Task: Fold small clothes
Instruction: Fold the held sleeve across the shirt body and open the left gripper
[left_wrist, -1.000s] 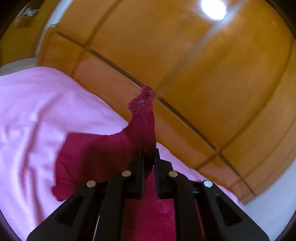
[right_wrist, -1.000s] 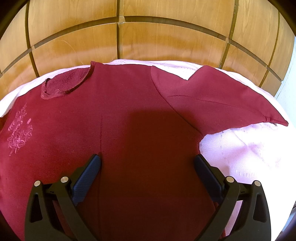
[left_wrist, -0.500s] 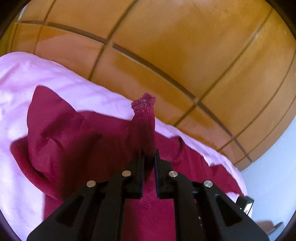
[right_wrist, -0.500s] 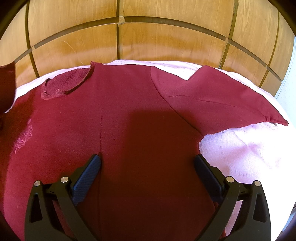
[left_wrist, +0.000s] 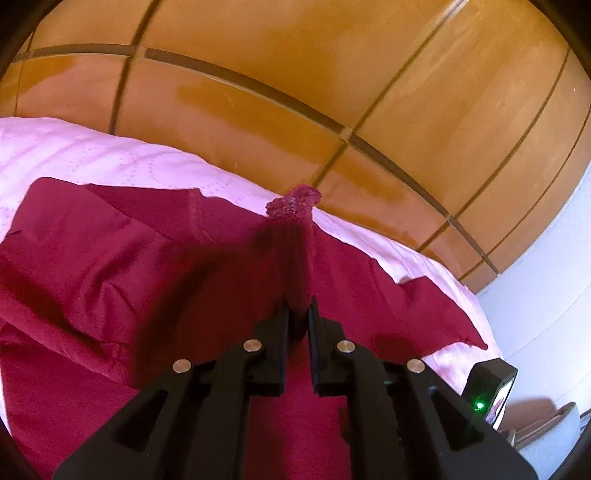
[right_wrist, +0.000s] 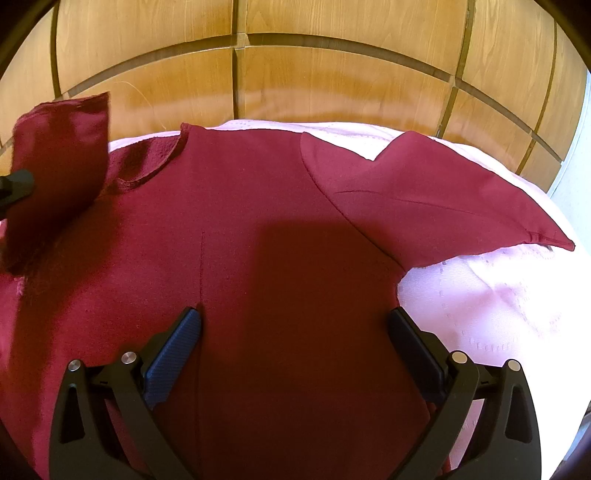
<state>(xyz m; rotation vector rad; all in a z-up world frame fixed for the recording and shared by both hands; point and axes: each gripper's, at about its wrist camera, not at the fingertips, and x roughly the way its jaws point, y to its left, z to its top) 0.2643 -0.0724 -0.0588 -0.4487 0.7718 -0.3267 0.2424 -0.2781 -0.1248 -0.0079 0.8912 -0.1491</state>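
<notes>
A dark red shirt (right_wrist: 266, 229) lies spread on a pink bedspread (right_wrist: 498, 295), neck opening at the far left and one sleeve (right_wrist: 443, 199) pointing right. My left gripper (left_wrist: 298, 314) is shut on the other sleeve (left_wrist: 295, 236), whose lacy cuff (left_wrist: 293, 205) sticks up past the fingertips. In the right wrist view that lifted sleeve (right_wrist: 62, 147) hangs over the shirt's left side, with the left gripper's finger (right_wrist: 14, 184) at the frame edge. My right gripper (right_wrist: 295, 325) hovers wide open over the shirt's body, nothing between its fingers.
A wooden panelled headboard (right_wrist: 295, 74) rises right behind the bed's far edge. A white wall (left_wrist: 546, 295) stands at the right. The right gripper's body (left_wrist: 491, 387), with a green light, shows at the lower right in the left wrist view.
The left gripper has carried the sleeve sideways across the shirt toward its middle. The lifted sleeve has come into the right wrist view at the left. The right gripper has stayed still.
</notes>
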